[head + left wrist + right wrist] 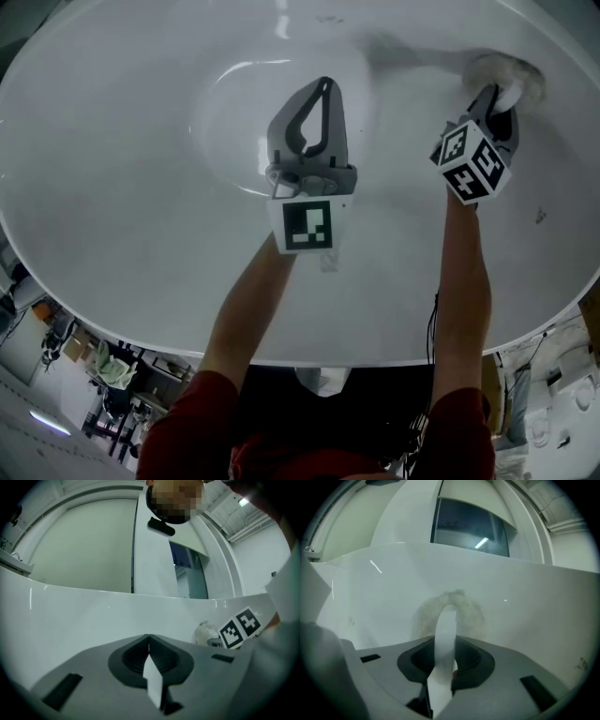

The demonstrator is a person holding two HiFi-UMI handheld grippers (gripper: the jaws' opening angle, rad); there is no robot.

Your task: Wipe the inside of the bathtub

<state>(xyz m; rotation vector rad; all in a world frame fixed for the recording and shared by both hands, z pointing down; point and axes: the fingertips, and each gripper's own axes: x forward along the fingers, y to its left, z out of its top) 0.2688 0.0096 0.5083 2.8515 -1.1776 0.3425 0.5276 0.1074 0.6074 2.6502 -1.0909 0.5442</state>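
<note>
While L gripper [323, 94] hangs closed, empty, R gripper [495, 101] clamps pad [514, 71] against bathtub [141, 141].

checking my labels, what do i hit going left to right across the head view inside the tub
left gripper, jaws together → right gripper, shut on the fluffy wiping pad → small dark mark on the bathtub wall

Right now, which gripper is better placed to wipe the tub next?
Right. The right gripper is shut on the fluffy pad by its handle, against the bathtub wall; the left gripper is shut and empty.
</note>
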